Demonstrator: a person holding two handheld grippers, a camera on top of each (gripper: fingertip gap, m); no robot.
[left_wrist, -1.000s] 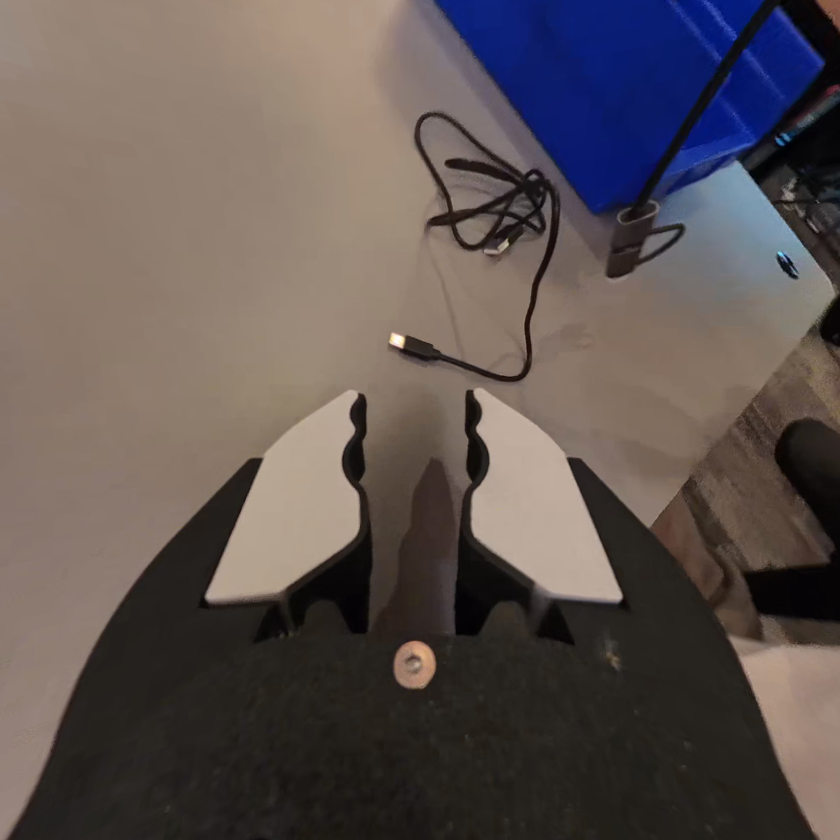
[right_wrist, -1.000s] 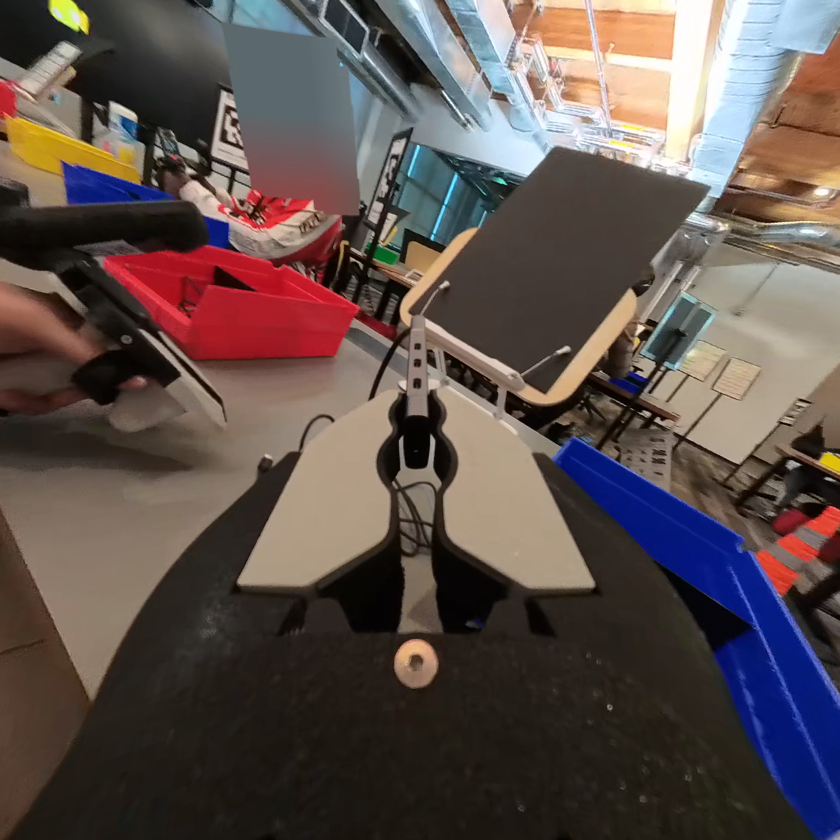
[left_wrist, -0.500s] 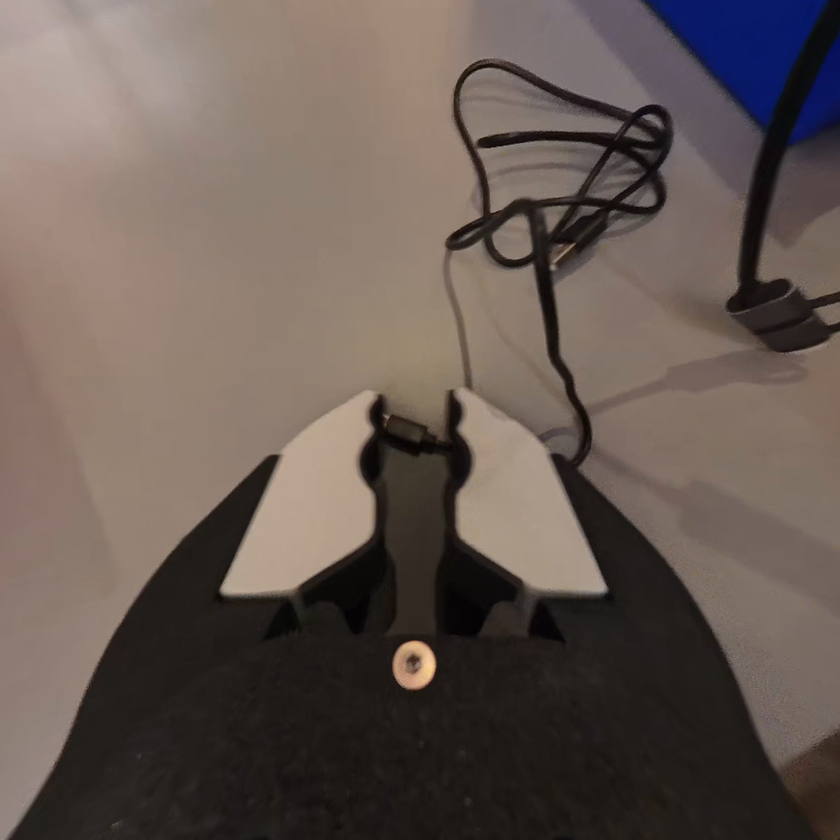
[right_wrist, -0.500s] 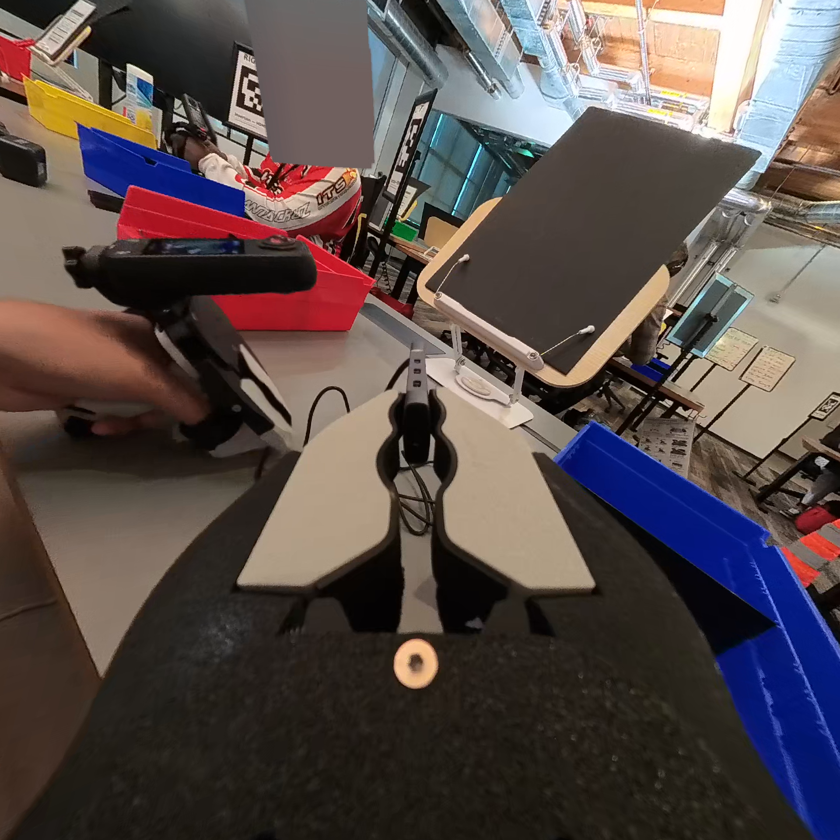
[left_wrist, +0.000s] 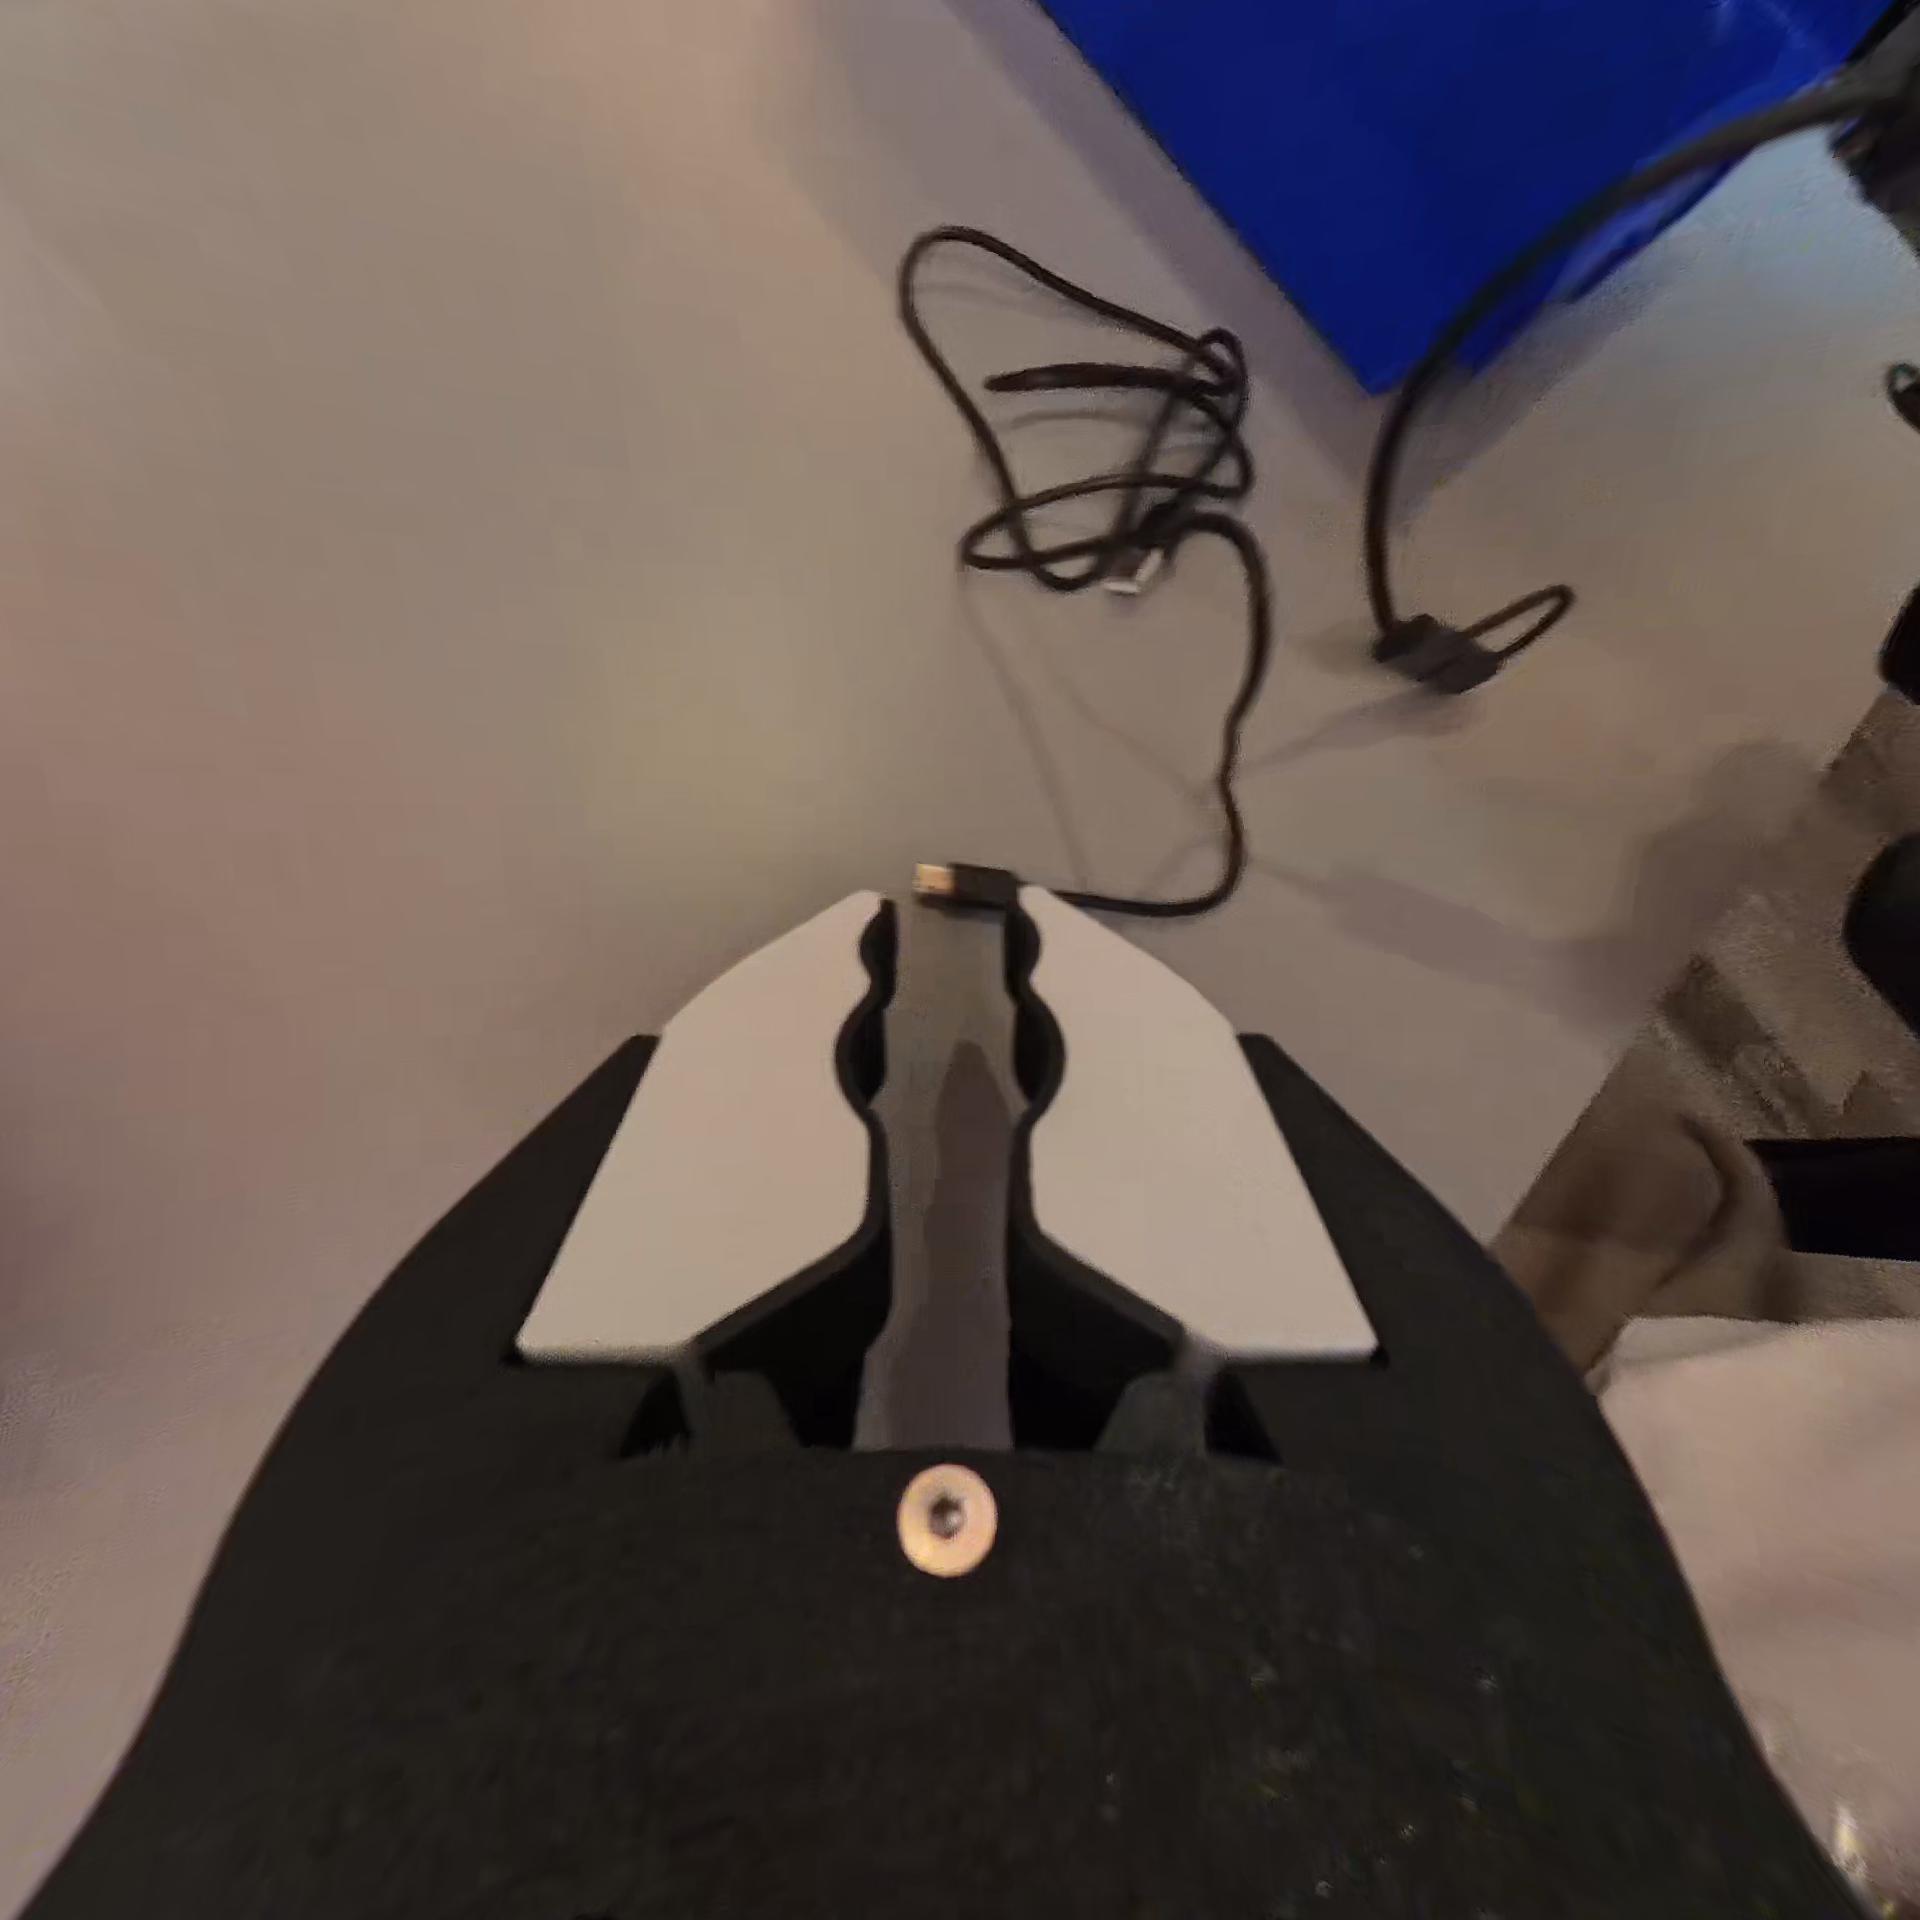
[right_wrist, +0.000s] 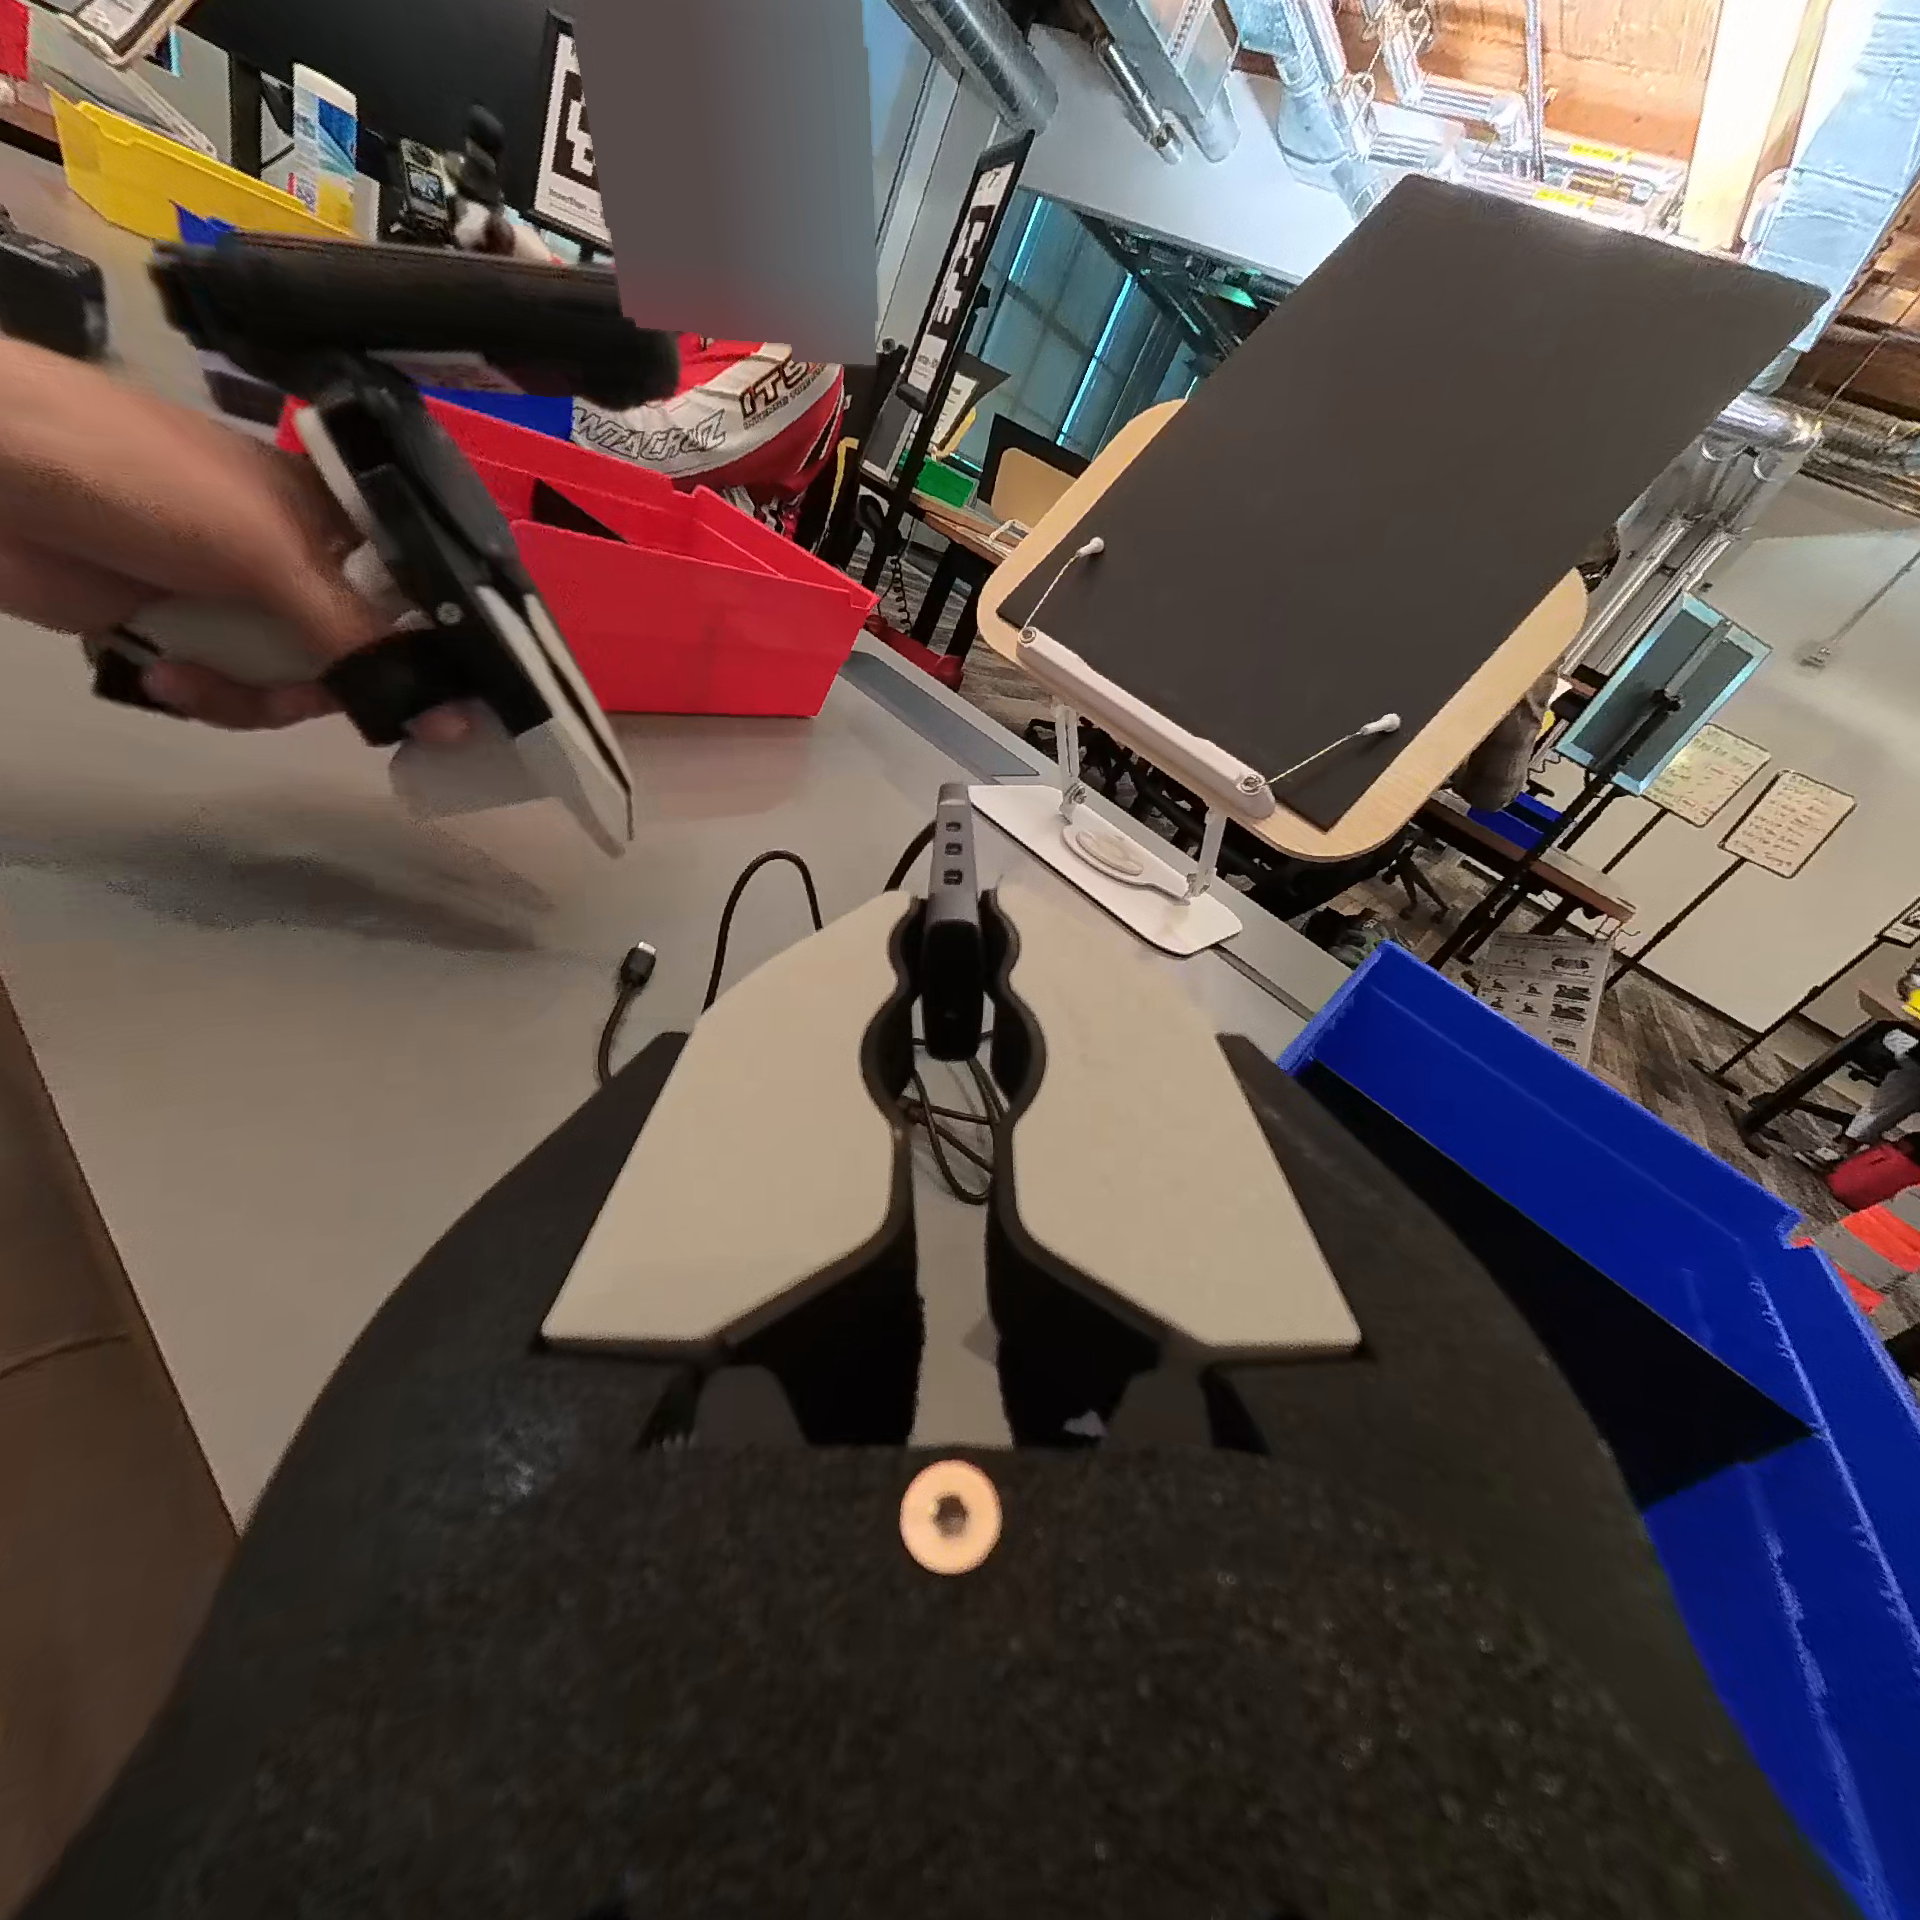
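— Grey tabletop, mostly bare. What's the left claw doing?

— Its two pale fingers stand spread with a narrow gap between them, and nothing is in that gap. From its own camera the metal-tipped plug of a black cable shows just past the fingertips.

— Is it touching the plug?

— No. The right wrist view shows that claw held by a hand and tilted tip-down above the table, while the plug lies flat on the surface, below it and a little toward the camera.

— And the rest of the cable?

— It runs back from the plug in a curve to a loose tangle of loops, lying near the corner of a blue bin.

— The right claw?

— Pressed together on a slim dark grey adapter. The adapter stands upright between the fingertips, its top end poking out above them with a row of small ports on the side. Thin black wire hangs from its lower end inside the gap.

— Anything else about?

— A red bin sits on the table behind the left claw. A tilted stand, pale wood with a dark board on it, is beyond the adapter at the table's far edge. The blue bin is just to the right of the right claw.
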